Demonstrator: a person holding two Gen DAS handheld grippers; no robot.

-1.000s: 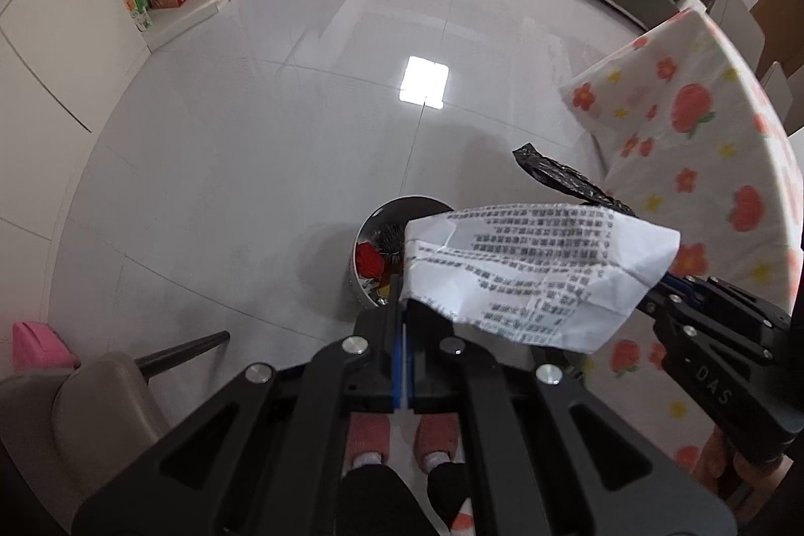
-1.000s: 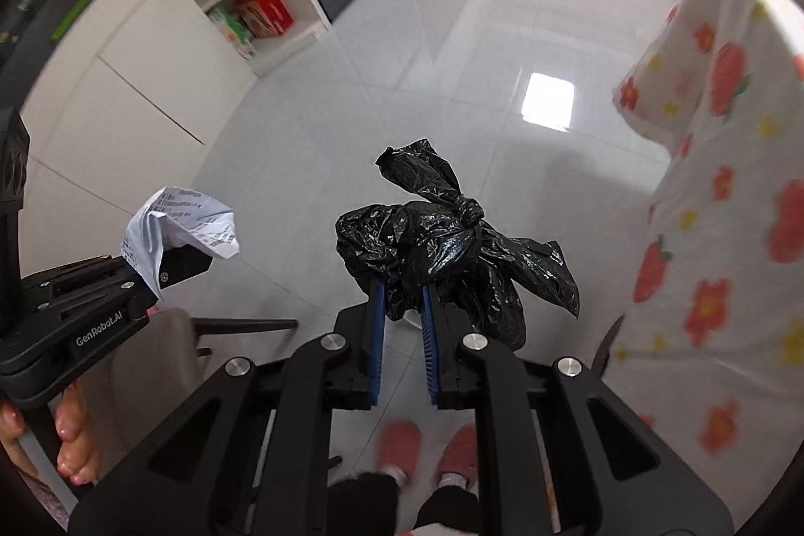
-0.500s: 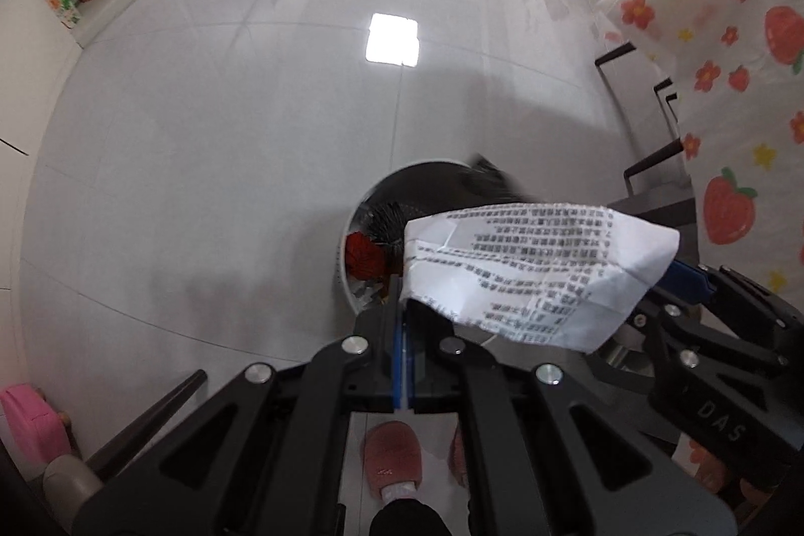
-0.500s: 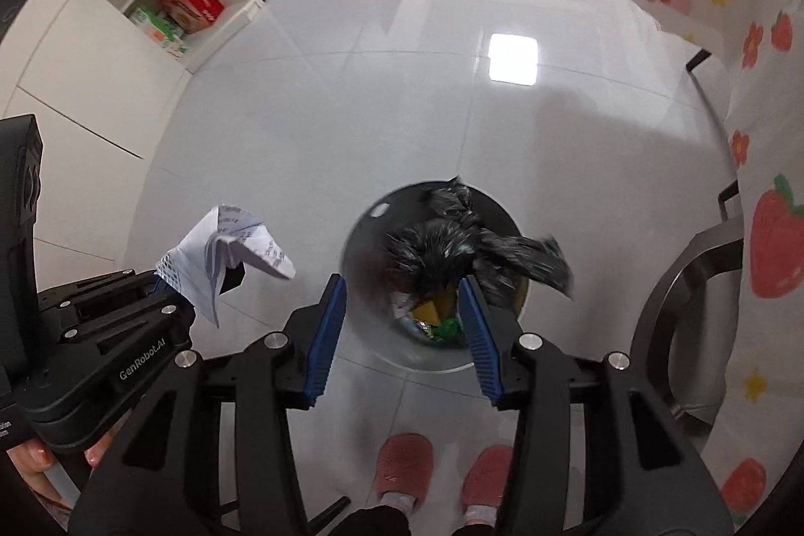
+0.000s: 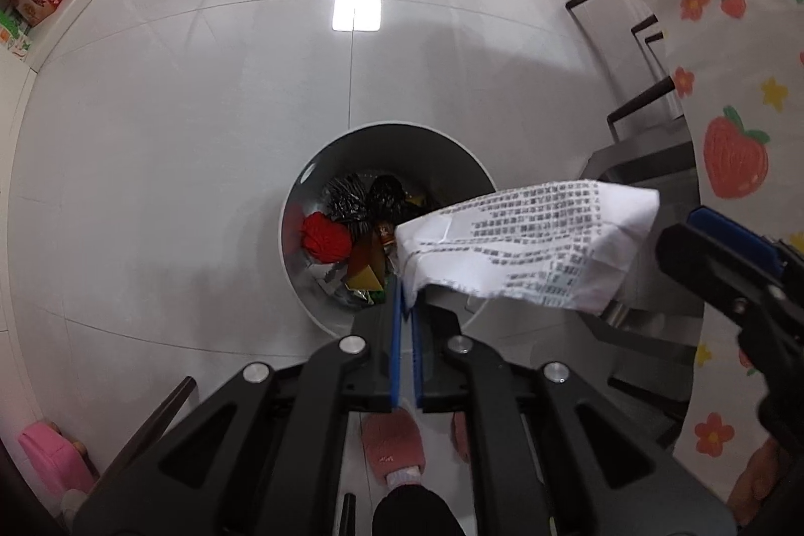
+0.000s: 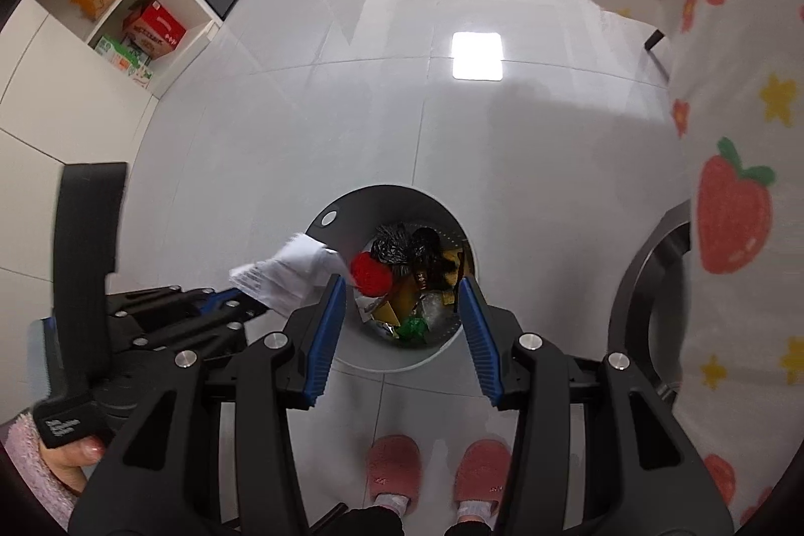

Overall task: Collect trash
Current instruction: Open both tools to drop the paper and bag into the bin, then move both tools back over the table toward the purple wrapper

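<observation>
A round grey trash bin stands on the floor below both grippers; it also shows in the right wrist view. Inside lie a black plastic bag, a red ball of trash and other scraps. My left gripper is shut on a crumpled printed paper receipt, held above the bin's near rim. From the right wrist view the receipt hangs over the bin's left edge. My right gripper is open and empty, above the bin.
A table with a strawberry-print cloth hangs at the right. A metal chair frame stands beside the bin. White shelves with boxes are far left. My pink slippers stand just behind the bin.
My right gripper opened and let go of the black bag, which now lies in the bin. Both grippers tilted down over the bin. The left still holds the receipt.
</observation>
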